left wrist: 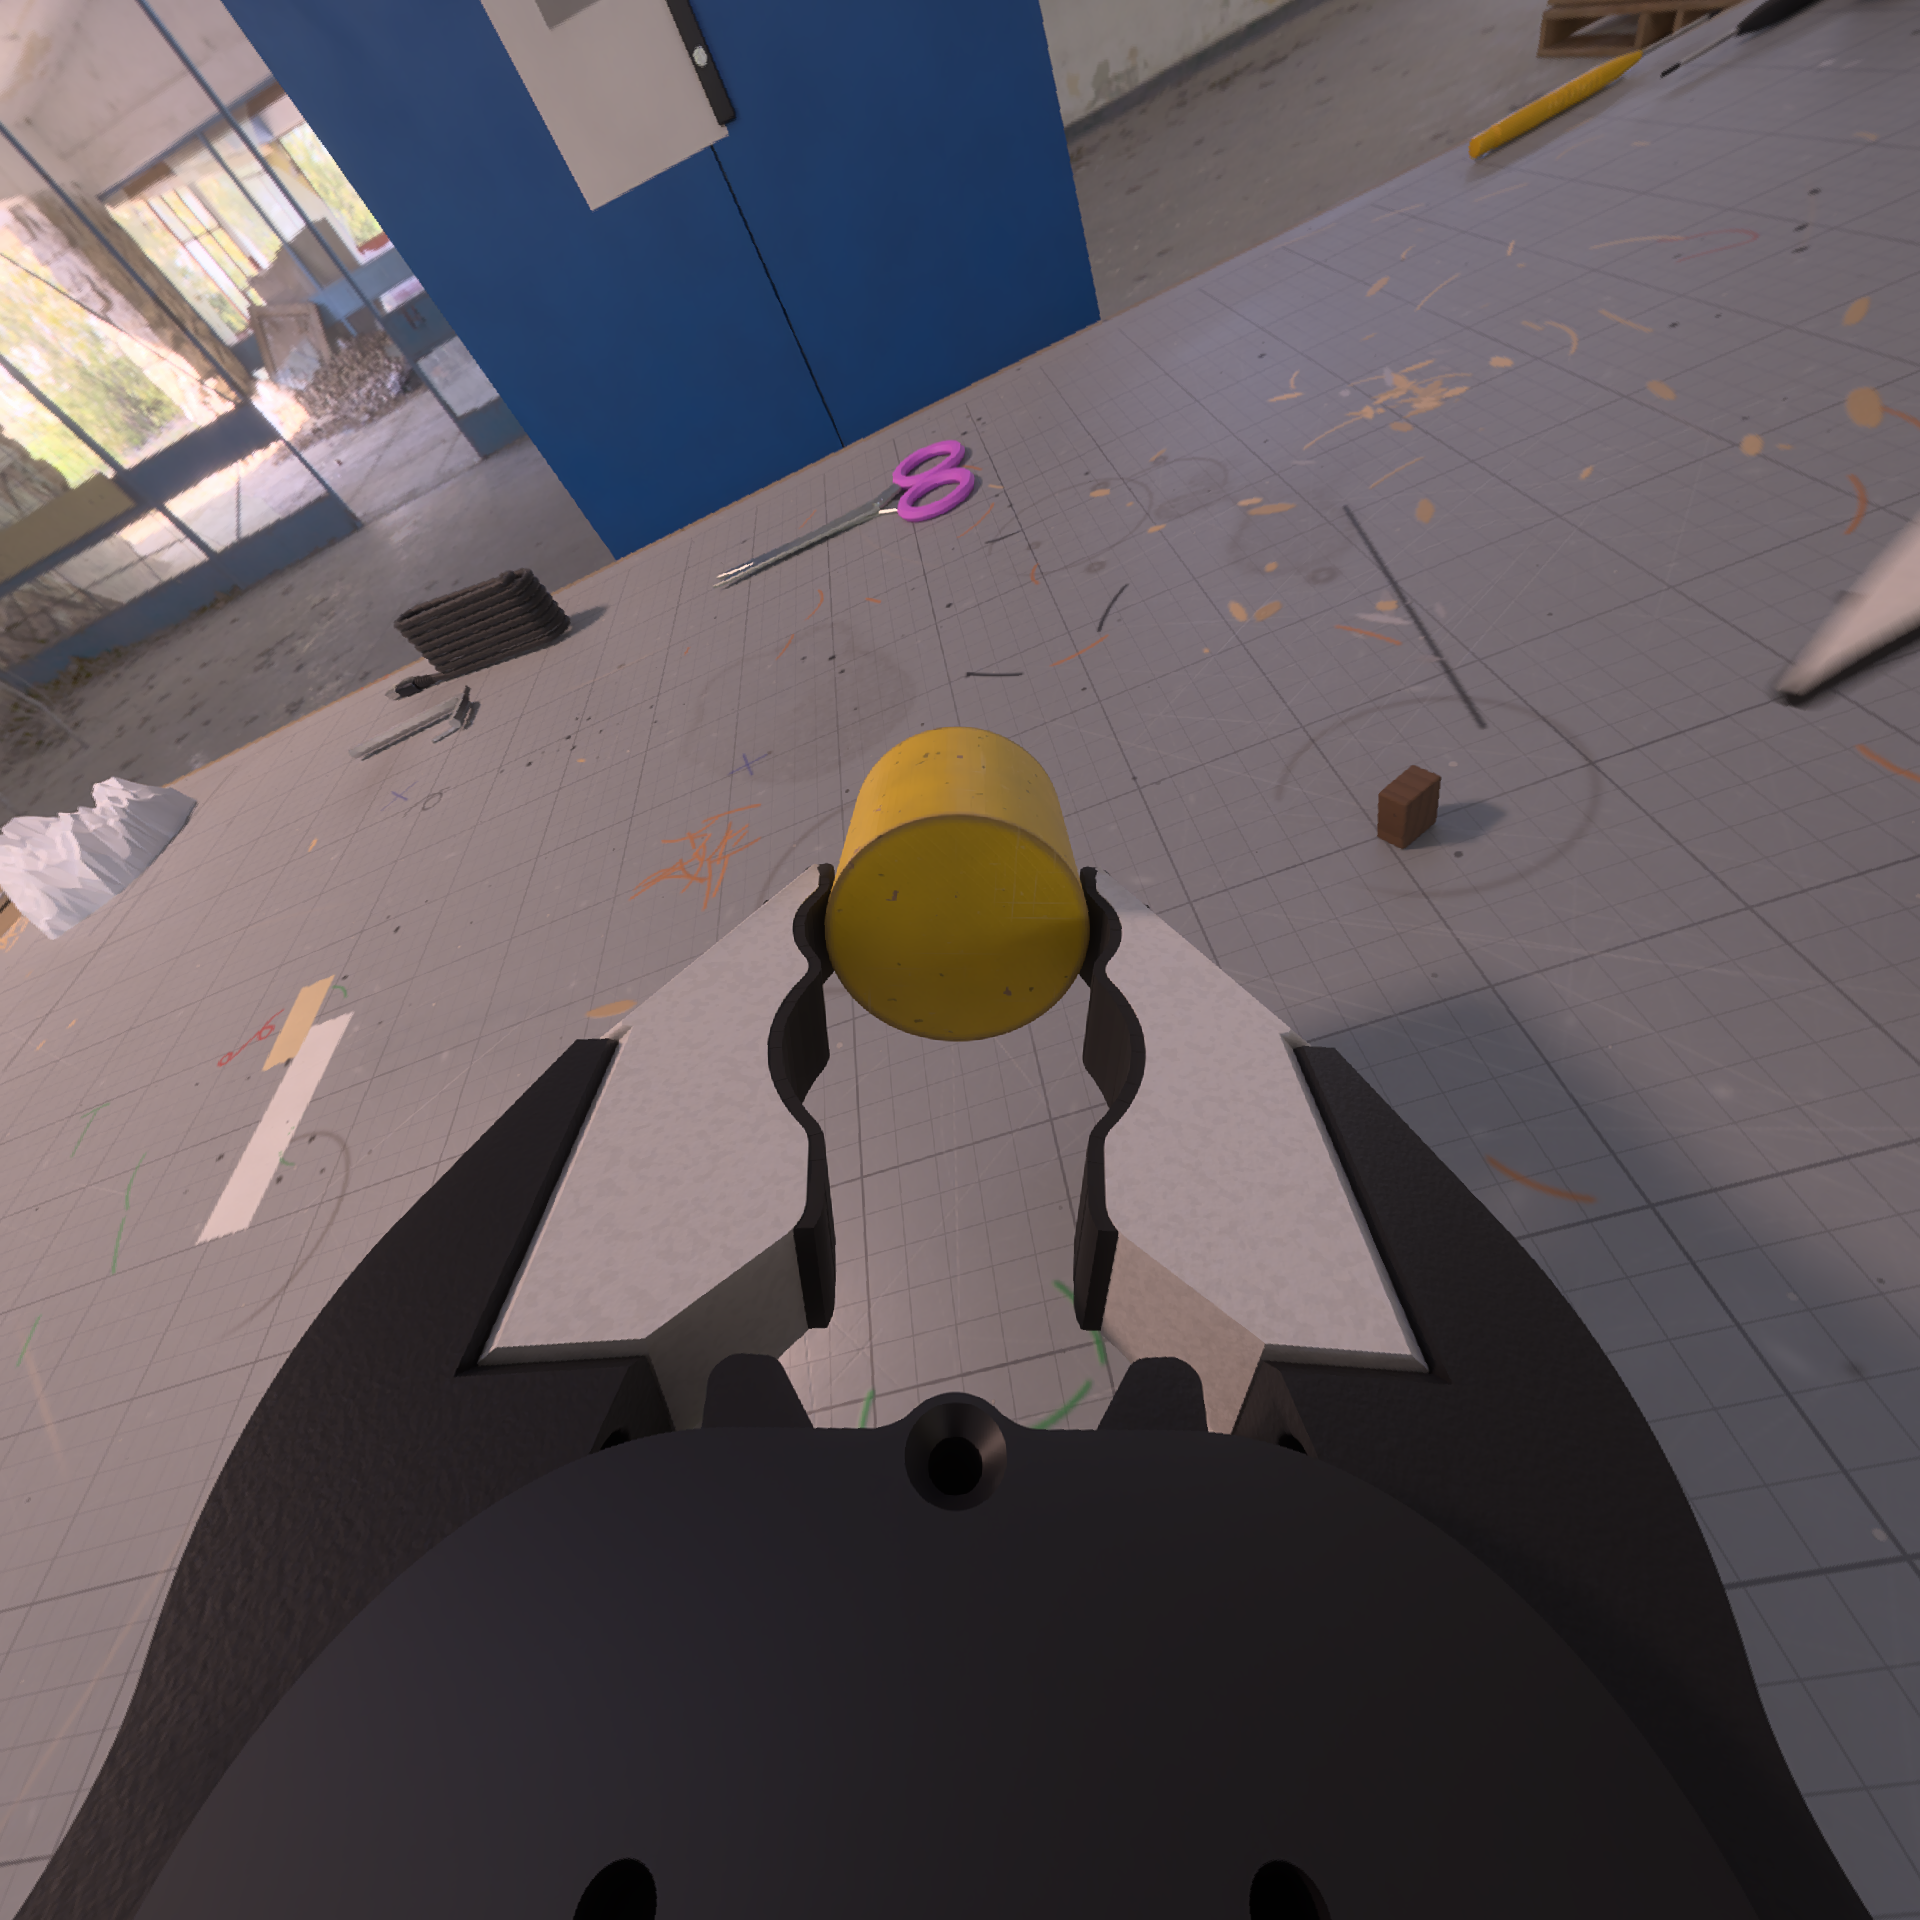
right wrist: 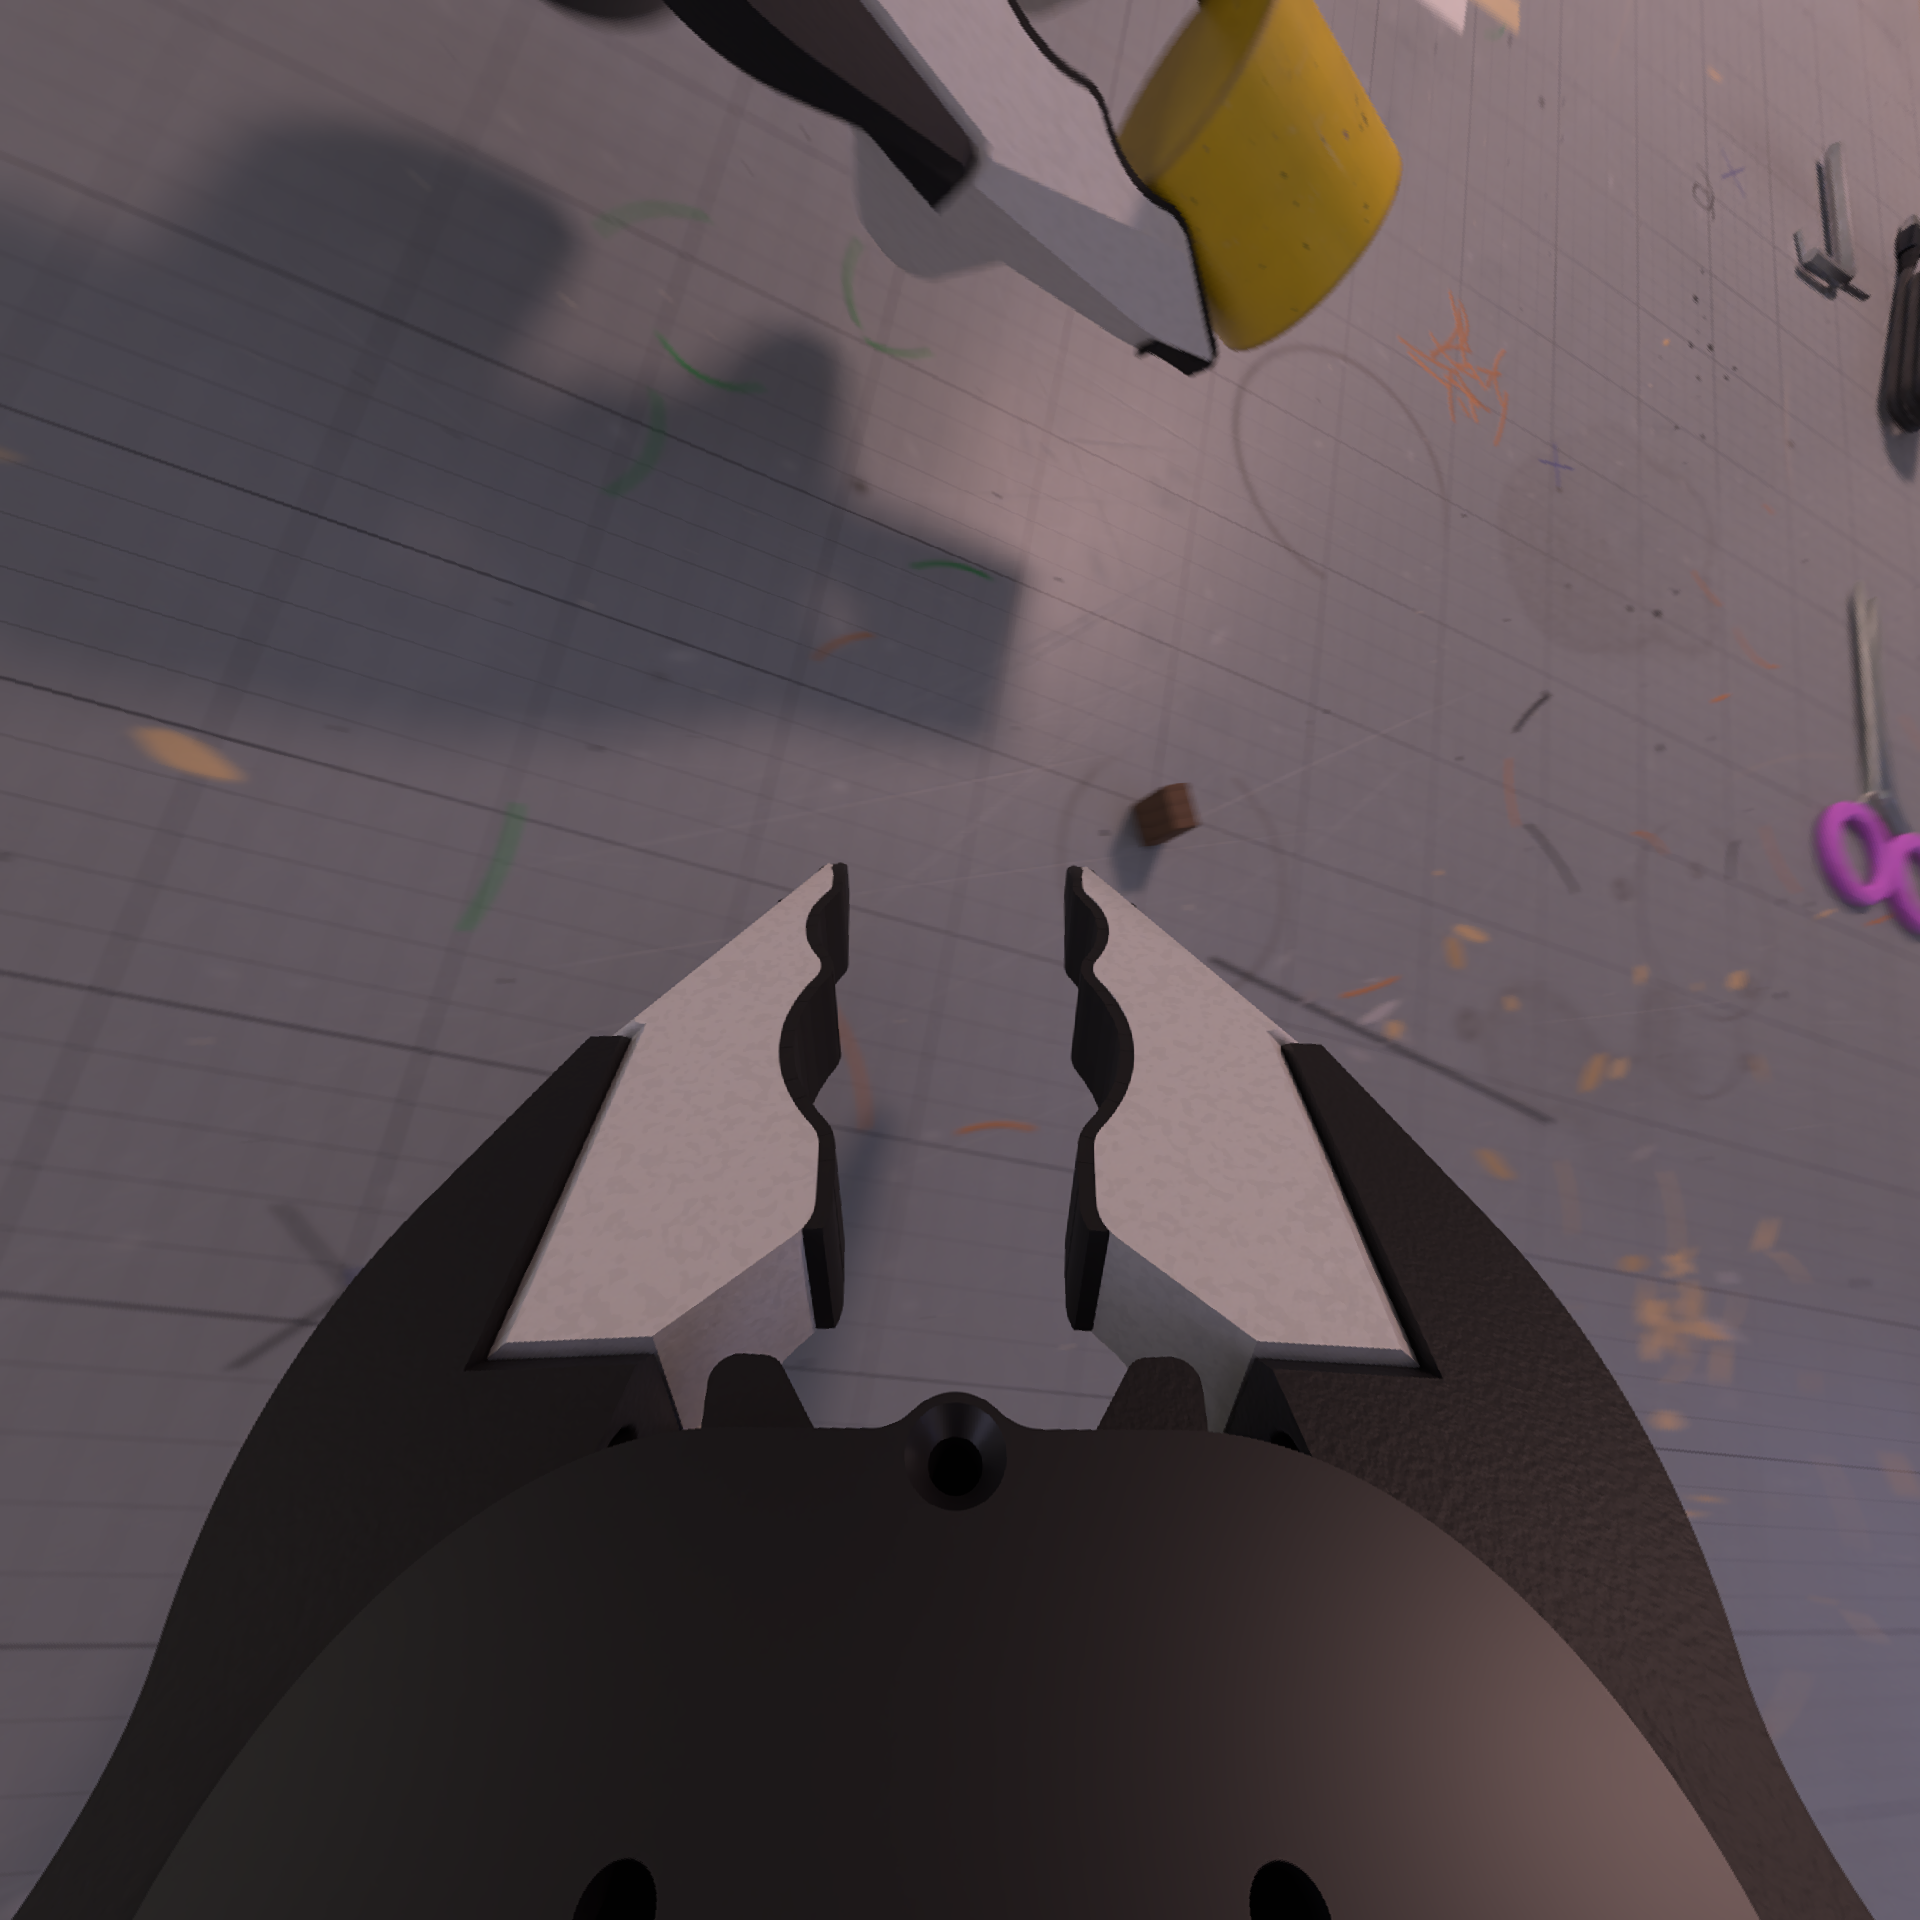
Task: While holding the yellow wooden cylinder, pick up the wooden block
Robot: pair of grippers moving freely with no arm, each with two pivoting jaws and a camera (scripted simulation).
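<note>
- Left gripper (left wrist: 956, 925): nearest in left wrist view; clamped on yellow wooden cylinder (left wrist: 956, 894) at the fingertips, cyl. lifted clear of the mat, flat end facing cam.
- Same cyl. in right wrist view (right wrist: 1262, 171): top edge cut off by frame; only one finger of left gripper shows, rest out of frame.
- Right gripper (right wrist: 956, 883): fingers apart, nothing betw. them; hangs above the mat, looking steeply down.
- Wooden block (right wrist: 1166, 811): small, dark brown, lies on mat just beyond and right of right gripper's tips, not touching. In left wrist view (left wrist: 1408, 805) it sits right of the cyl., well apart.
- Pale pointed finger tip (left wrist: 1849, 613): enters at right edge of left wrist view, mostly cut off; prob. right gripper, can't tell its state from here.
- Mat (left wrist: 1558, 1039): grey gridded cutting mat, scuffed w/ orange, green and dark marks, faint ring stains; broad soft shadows on its near part.
- Tape strips (left wrist: 275, 1122): pale + tan, flat on mat at left.
- White crumpled lump (left wrist: 83, 852): left edge, partly cut off; kind unclear.
- Small metal bracket-like piece (left wrist: 416, 722): hard to make out.
- Dark ribbed stack (left wrist: 483, 618): at mat's far left edge.
- Scissors (left wrist: 883, 499): purple handles, blades pointing left; cut off at right edge in right wrist view (right wrist: 1870, 862).
- Yellow pencil-like stick (left wrist: 1553, 104): far right, tip blurred.
- Blue panel (left wrist: 675, 260): beyond the mat, grey sheet hung on it, top cut off.
- Room: worn hall, glazed wall at left w/ greenery outside, rubble on floor, pallet at top right.
</note>
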